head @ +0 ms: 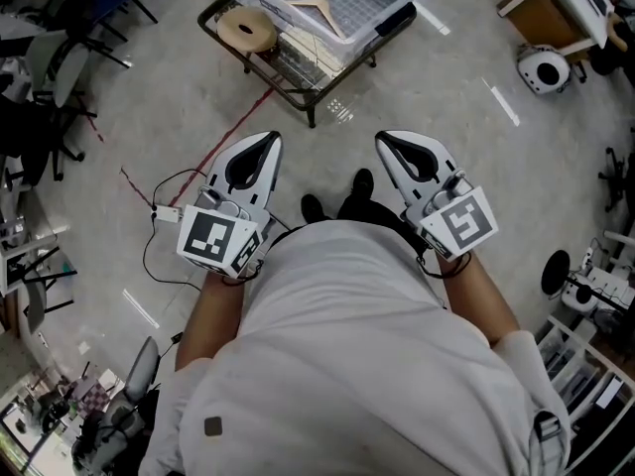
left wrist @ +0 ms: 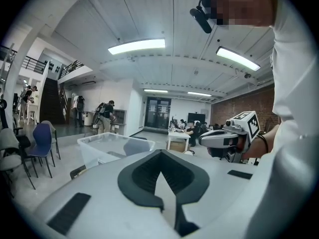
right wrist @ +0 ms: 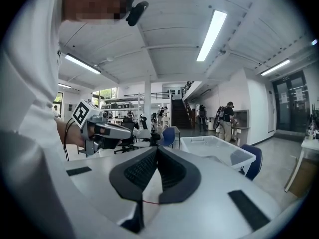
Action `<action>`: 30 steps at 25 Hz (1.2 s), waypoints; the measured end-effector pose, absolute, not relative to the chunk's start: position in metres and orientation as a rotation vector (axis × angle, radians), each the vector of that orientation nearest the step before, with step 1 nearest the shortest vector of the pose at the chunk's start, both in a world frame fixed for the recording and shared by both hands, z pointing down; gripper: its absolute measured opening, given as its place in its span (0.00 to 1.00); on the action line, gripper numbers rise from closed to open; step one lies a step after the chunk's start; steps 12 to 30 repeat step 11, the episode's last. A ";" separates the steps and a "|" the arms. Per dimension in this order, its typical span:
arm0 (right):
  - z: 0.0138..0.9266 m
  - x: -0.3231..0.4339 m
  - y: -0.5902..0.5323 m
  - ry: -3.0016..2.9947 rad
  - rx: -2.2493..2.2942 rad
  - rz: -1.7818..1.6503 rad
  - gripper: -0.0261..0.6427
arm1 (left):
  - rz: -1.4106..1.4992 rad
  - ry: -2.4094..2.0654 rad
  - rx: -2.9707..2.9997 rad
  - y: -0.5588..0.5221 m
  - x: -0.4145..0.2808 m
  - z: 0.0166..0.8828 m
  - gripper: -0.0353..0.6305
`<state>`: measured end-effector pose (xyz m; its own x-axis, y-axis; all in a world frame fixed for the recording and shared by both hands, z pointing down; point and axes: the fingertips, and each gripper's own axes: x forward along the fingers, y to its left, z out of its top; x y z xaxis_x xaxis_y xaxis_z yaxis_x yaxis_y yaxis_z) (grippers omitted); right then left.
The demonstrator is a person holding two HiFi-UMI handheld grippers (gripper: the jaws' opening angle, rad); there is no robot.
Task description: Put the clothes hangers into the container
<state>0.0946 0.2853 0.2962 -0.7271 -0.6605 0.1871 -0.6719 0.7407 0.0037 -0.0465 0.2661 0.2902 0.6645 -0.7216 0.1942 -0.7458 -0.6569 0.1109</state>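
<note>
- Hanger [head: 319, 10], a wooden one, is seen lying inside the clear container [head: 392, 13], well ahead of the person.
- Nothing is grasped by the left hand-held gripper [head: 262, 141] or the right hand-held gripper [head: 390, 139]: each is clenched, jaws pressed together.
- Both are held side by side in front of the body and aimed towards the container. This is judged a neutral carrying pose, as no other hanger is within reach.
- The container is carried on a low dark-framed surface [head: 298, 95], with a round stool [head: 246, 28] just beside it.
- A grey floor [head: 446, 147] with a red line is shown, in a large open room with chairs, desks, a staircase and a brick wall.
</note>
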 end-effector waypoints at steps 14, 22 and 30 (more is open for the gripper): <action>0.299 0.083 0.286 -2.761 1.066 0.079 0.07 | 0.182 -1.193 2.694 0.265 -0.054 0.289 0.08; 0.299 0.083 0.286 -2.761 1.066 0.079 0.07 | 0.182 -1.193 2.694 0.265 -0.054 0.289 0.08; 0.299 0.083 0.286 -2.761 1.066 0.079 0.07 | 0.182 -1.193 2.694 0.265 -0.054 0.289 0.08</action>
